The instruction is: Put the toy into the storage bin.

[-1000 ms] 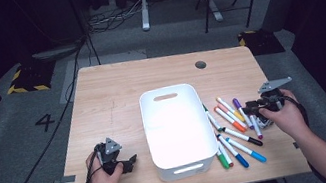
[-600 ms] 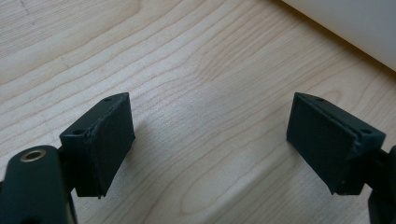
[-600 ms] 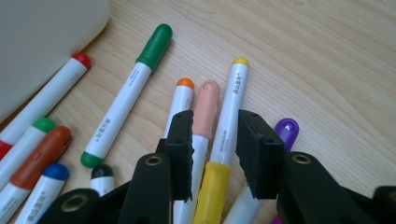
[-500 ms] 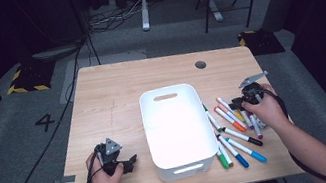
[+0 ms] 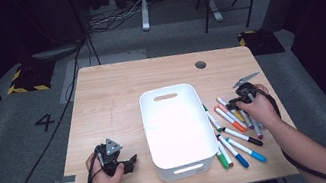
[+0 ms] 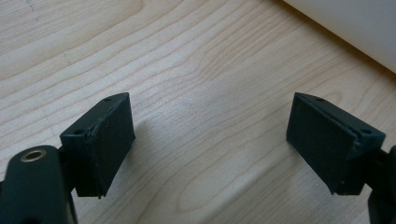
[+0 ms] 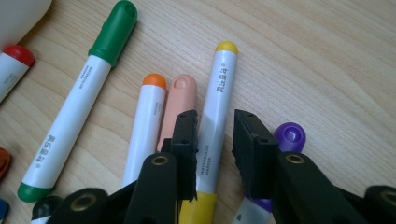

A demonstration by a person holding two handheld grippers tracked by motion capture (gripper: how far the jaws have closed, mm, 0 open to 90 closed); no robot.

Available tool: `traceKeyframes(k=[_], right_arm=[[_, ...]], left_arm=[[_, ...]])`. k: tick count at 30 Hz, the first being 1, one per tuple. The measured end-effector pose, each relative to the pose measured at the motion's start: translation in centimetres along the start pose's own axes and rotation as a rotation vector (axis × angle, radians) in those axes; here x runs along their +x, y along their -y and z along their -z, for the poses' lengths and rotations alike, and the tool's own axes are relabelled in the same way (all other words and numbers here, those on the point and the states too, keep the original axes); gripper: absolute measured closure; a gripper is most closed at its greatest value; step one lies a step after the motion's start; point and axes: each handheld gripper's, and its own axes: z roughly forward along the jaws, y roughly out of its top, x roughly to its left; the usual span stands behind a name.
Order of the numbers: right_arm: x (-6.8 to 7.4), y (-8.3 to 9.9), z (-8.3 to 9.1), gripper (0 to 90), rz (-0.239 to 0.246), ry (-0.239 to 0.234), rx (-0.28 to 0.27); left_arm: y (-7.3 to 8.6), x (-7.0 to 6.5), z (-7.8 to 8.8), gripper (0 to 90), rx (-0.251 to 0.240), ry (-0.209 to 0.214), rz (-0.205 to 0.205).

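The right gripper (image 7: 214, 140) is lowered over the scattered markers with its two black jaws standing to either side of the white marker with the yellow cap (image 7: 215, 116). The jaws have just been closing and are now narrow; the left pad lies against the marker's barrel, while a thin gap still shows between the barrel and the right pad, so the marker is straddled rather than clamped. That marker lies flat on the pale wooden table (image 7: 327, 56), its yellow tip pointing toward twelve o'clock in the right gripper view.

Just beside it at nine o'clock lies a salmon-pink capped marker (image 7: 180, 95), and touching that one an orange-capped white marker (image 7: 148, 112). Farther out toward ten o'clock is a longer white marker with a green cap (image 7: 88, 84). At three o'clock, partly under the right jaw, sits a purple-capped marker (image 7: 290, 135).

In the high view the right gripper (image 5: 241, 98) is at the three o'clock side of the white rectangular plastic bin (image 5: 174, 125), over the spread of markers.

The left gripper (image 6: 210, 144) has its jaws wide apart with nothing but bare tabletop between them. In the high view it (image 5: 114, 158) rests on the table at about eight o'clock from the bin, held in the person's left hand (image 5: 106, 182).
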Motion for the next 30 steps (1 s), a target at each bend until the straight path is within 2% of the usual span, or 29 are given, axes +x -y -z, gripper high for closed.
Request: traceKeyframes(k=[2, 4, 7, 10, 15, 20, 23, 30], right_arm=[[-0.14, 0.04, -0.23, 70.7, 0.011, 0.000, 0.002], [0.04, 0.01, -0.40, 71.7, -0.014, -0.003, 0.009], [-0.06, 0.03, -0.55, 72.9, -0.002, 0.004, 0.017], [0.11, 0.06, -0.79, 73.3, -0.038, -0.003, 0.017], [0.16, 0.12, -0.94, 75.6, -0.042, 0.011, 0.013], [0.25, 0.07, -0.94, 76.4, -0.066, 0.015, 0.012], [0.35, 0.01, -0.94, 76.6, -0.097, 0.021, 0.012], [0.42, -0.07, -0.57, 76.7, -0.106, 0.022, 0.006]], left_arm=[[0.00, -0.03, 0.03, 15.4, 0.001, -0.005, 0.001], [0.00, -0.03, 0.03, 15.4, 0.001, -0.005, 0.002], [-0.01, -0.03, 0.04, 15.4, 0.003, -0.005, 0.000], [0.00, -0.10, 0.06, 15.4, 0.005, -0.007, 0.006], [0.01, -0.12, 0.06, 15.4, 0.006, -0.009, 0.007], [0.01, -0.13, 0.06, 15.4, 0.006, -0.009, 0.007], [0.01, -0.12, 0.06, 15.4, 0.006, -0.009, 0.008], [0.01, -0.12, 0.07, 15.4, 0.006, -0.009, 0.008]])
